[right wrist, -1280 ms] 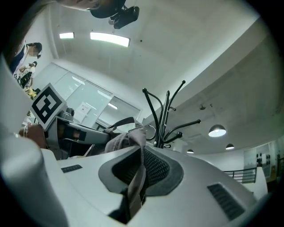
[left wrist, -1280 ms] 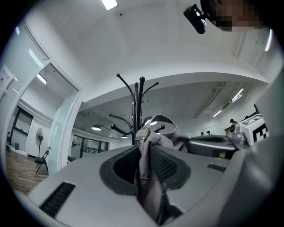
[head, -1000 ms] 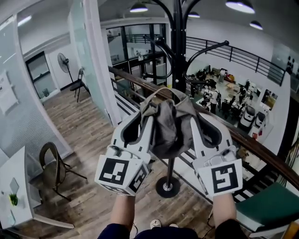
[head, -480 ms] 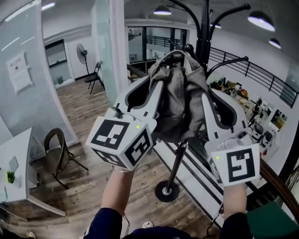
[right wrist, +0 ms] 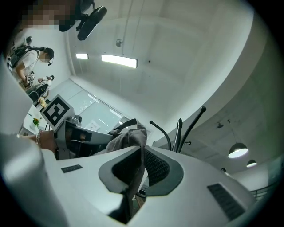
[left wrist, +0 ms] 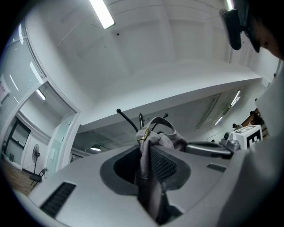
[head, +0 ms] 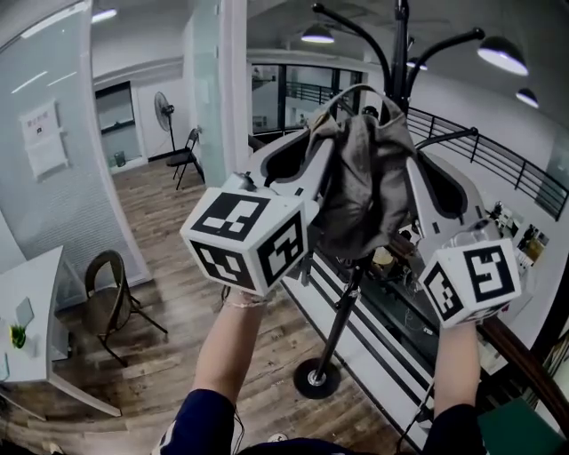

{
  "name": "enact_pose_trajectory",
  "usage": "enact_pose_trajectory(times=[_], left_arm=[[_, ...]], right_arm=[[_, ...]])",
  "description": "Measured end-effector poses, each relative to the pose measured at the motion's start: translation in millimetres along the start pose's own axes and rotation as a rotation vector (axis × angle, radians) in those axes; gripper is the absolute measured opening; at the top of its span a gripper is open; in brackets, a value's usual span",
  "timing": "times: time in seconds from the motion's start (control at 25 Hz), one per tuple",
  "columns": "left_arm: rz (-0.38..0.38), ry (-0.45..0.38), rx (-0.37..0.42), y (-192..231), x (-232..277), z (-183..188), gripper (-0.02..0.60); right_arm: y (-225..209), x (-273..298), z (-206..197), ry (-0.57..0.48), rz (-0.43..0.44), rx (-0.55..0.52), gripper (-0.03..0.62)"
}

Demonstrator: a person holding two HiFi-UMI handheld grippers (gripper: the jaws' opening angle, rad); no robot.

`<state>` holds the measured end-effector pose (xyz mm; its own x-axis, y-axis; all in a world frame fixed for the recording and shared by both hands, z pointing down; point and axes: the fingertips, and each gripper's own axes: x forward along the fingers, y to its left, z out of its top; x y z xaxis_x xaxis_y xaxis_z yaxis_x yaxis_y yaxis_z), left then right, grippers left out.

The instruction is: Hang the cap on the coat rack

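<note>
A grey-brown cap [head: 360, 187] hangs crumpled between both grippers, raised high in front of the black coat rack [head: 400, 53]. My left gripper [head: 313, 147] is shut on the cap's left side, its cloth [left wrist: 148, 153] pinched between the pads. My right gripper [head: 404, 147] is shut on the right side, with cloth [right wrist: 133, 170] running down between its pads. The cap's back strap loop [head: 351, 96] arches up near the rack's curved hooks [head: 351, 27]. The hooks [right wrist: 179, 126] show just beyond the jaws in the right gripper view, and the rack's tips [left wrist: 128, 122] show behind the cap in the left gripper view.
The rack's pole [head: 342, 320] runs down to a round base [head: 316, 380] on the wood floor. A glass partition [head: 209, 107] stands to the left, a railing [head: 498, 169] to the right. A chair [head: 107, 298] and white desk [head: 36, 355] sit low at left.
Both grippers have lifted the cap upward and toward the rack's top; the hooks now stand right behind the cap. The grips have not changed.
</note>
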<state>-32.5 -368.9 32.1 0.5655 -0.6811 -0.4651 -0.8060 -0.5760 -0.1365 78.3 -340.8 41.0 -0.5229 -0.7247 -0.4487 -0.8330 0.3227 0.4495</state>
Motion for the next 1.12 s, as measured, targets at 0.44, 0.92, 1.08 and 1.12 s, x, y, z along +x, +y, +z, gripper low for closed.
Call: enact_pose_trajectory(times=[0.44, 0.92, 1.08, 1.12], left_arm=[[-0.002, 0.072, -0.032, 5.2, 27.3, -41.0, 0.077], [0.022, 0.226, 0.020, 3.5, 61.8, -107.1, 0.077], [0.019, 0.272, -0.004, -0.3, 69.8, -133.9, 0.077], [0.018, 0.280, -0.009, -1.7, 71.0, -139.5, 0.077]], right_arm=[[-17.1, 8.5, -41.3, 0.086, -0.023, -0.005, 0.035], [-32.1, 14.1, -116.2, 0.273, -0.101, 0.001, 0.037], [-39.5, 9.7, -139.0, 0.319, -0.124, 0.030, 0.037], [-40.5, 8.6, -143.4, 0.328, -0.126, 0.034, 0.037]])
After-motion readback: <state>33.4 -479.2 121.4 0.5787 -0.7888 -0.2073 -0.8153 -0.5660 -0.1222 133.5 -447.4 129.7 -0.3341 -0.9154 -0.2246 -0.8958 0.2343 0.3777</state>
